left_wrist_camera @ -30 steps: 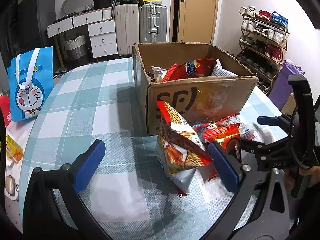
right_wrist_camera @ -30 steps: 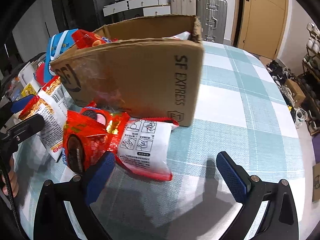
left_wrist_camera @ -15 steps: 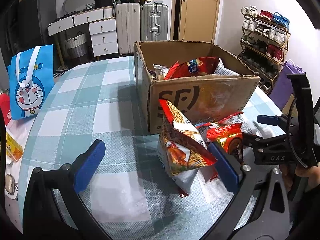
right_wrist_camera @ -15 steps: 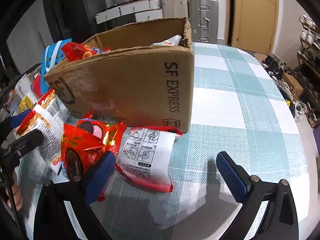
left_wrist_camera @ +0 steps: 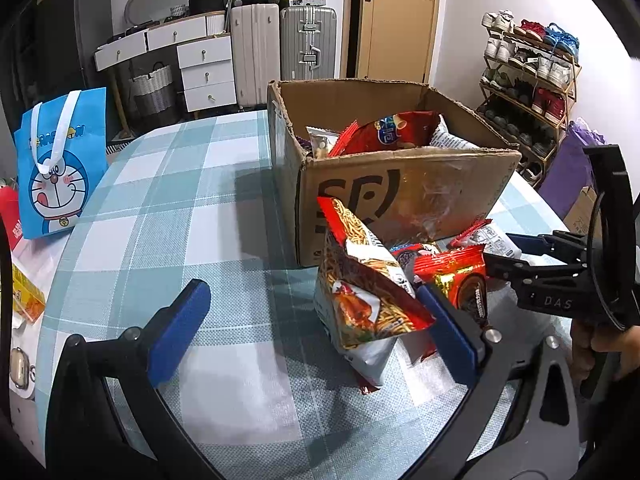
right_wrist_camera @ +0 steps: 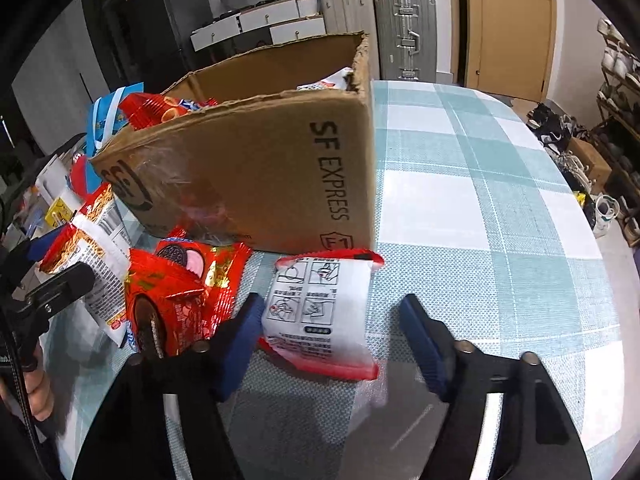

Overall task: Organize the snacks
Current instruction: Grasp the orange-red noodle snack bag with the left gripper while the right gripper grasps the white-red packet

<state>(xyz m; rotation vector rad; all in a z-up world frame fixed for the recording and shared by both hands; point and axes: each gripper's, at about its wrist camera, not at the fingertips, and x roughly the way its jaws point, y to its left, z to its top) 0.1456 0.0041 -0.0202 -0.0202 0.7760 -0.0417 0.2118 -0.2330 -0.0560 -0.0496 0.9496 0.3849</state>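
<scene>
An open cardboard box (left_wrist_camera: 400,196) (right_wrist_camera: 260,184) with snack bags in it stands on the checked table. In front of it lie a tall noodle-snack bag (left_wrist_camera: 360,300) (right_wrist_camera: 92,248), a red cookie packet (left_wrist_camera: 460,280) (right_wrist_camera: 172,300) and a white packet with red edges (right_wrist_camera: 320,312) (left_wrist_camera: 492,236). My right gripper (right_wrist_camera: 332,302) straddles the white packet and its jaws are closing. The left finger touches the packet's edge; the right finger still stands apart from it. My left gripper (left_wrist_camera: 312,290) is wide open, with the noodle bag just beyond its right finger.
A blue cartoon tote bag (left_wrist_camera: 60,160) stands at the table's left edge, with a yellow packet (left_wrist_camera: 26,296) and small items below it. Suitcases (left_wrist_camera: 308,48), drawers and a shoe rack (left_wrist_camera: 528,80) line the room behind. A hand (left_wrist_camera: 600,344) holds the right gripper's handle.
The right gripper's jaws have narrowed from wide open to close around the white packet. The left gripper and the other snacks have stayed put.
</scene>
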